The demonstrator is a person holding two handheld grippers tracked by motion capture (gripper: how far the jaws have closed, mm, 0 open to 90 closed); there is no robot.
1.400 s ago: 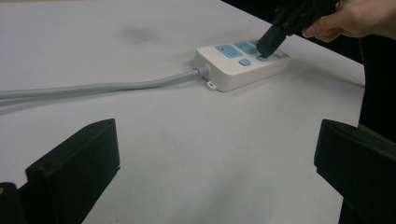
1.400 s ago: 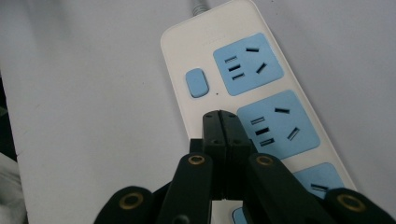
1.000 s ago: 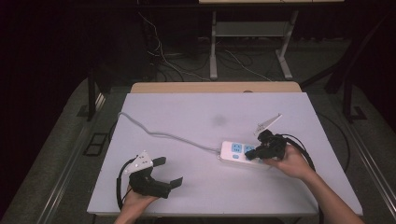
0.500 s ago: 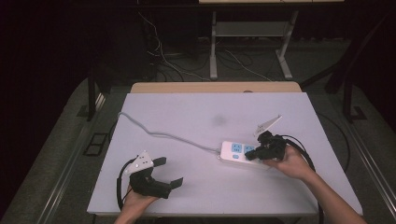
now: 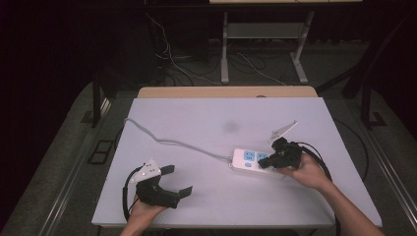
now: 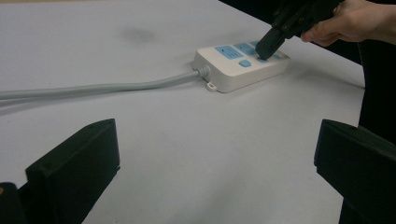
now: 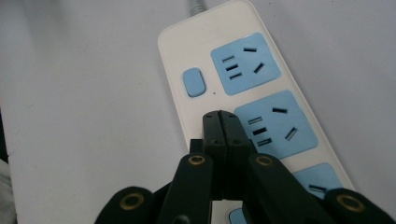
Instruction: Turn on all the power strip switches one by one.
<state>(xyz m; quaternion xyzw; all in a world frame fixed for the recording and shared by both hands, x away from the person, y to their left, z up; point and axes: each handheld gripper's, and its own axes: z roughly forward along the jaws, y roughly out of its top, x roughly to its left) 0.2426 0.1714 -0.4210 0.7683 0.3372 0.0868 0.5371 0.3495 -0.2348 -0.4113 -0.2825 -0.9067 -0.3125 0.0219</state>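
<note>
- At the right edge of the bench, our right gripper (image 5: pixel 268 161) has its fingers (image 7: pixel 224 135) pressed together with nothing between them; their joined tip sits on the power strip (image 5: pixel 253 162), beside the middle blue socket (image 7: pixel 275 123).
- From the left gripper view we see that tip (image 6: pixel 269 43) low over the strip's top face, touching it or very nearly so.
- One blue switch (image 7: pixel 193 82) lies just ahead of the tip, near the cord end, not yet under it. Another blue patch shows close under the fingers, but we cannot tell what it is.
- We judge the work to be pressing a switch on the strip: the approach is done, and the push itself looks left to do.
- Our left gripper (image 5: pixel 177 181) rests near the front left of the bench (image 5: pixel 206 118), fingers (image 6: pixel 77 163) wide apart and empty, well away from the strip.
- A grey cord (image 5: pixel 167 141) trails from the strip across the bench and off its left side.
</note>
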